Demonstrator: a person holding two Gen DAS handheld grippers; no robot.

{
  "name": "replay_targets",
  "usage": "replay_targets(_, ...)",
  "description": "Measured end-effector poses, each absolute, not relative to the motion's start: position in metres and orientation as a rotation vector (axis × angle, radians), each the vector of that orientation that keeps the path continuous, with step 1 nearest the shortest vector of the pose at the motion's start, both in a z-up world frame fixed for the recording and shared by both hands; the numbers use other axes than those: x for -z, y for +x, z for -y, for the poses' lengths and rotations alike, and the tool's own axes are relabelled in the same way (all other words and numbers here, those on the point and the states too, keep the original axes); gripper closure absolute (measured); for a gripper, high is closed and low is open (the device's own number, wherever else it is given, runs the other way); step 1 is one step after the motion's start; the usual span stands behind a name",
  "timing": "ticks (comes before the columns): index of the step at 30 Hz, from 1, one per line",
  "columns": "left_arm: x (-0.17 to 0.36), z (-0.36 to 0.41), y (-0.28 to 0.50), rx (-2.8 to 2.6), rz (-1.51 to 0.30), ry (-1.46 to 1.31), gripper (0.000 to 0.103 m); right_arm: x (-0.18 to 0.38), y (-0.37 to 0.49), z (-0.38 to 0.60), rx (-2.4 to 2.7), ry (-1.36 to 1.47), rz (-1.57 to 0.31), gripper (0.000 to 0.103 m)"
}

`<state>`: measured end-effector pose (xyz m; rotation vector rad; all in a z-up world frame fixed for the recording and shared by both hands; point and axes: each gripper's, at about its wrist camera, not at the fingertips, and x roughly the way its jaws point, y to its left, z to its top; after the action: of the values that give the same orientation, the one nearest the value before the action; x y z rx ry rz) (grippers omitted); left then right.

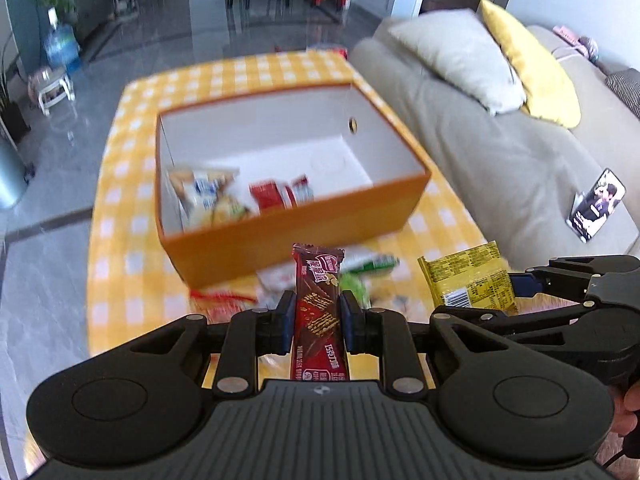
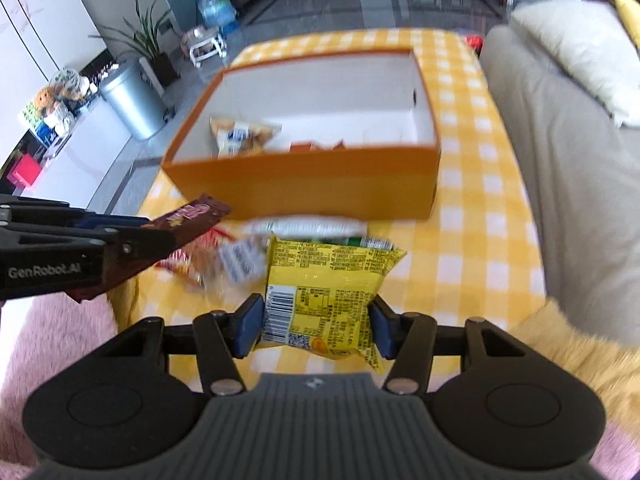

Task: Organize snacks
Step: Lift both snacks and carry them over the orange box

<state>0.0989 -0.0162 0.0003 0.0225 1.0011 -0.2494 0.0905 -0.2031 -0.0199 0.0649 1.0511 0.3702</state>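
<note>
My left gripper (image 1: 318,322) is shut on a dark red chocolate wafer bar (image 1: 318,304), which stands upright between the blue pads, held above the table in front of the orange box (image 1: 288,236). My right gripper (image 2: 318,326) is shut on a yellow snack packet (image 2: 328,296), also lifted off the table. The same yellow snack packet (image 1: 470,280) shows at the right of the left wrist view, and the wafer bar (image 2: 188,220) at the left of the right wrist view. The orange box (image 2: 304,188) has a white inside and holds several snack packets (image 1: 224,196).
Loose snacks (image 2: 248,256) lie on the yellow checked tablecloth (image 2: 472,216) between the box and the grippers. A grey sofa (image 1: 480,136) with cushions runs along the table's right side, with a phone (image 1: 596,206) on it. A metal bin (image 2: 132,100) stands on the floor to the left.
</note>
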Motion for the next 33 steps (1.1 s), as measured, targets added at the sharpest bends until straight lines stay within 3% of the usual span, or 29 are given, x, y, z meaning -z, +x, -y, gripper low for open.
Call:
replay_targets(16, -0.039, 0.014, 0.169, 0.201, -0.873, 0.064, 0.078, -0.025, 0.171, 0.183, -0.391, -0.001, -0.881, 0.049)
replay_targets(33, 0.032, 0.014, 0.252, 0.142, -1.049, 0.127, 0.078, 0.035, 0.279, 0.137, -0.343, -0.197, -0.97, 0.049)
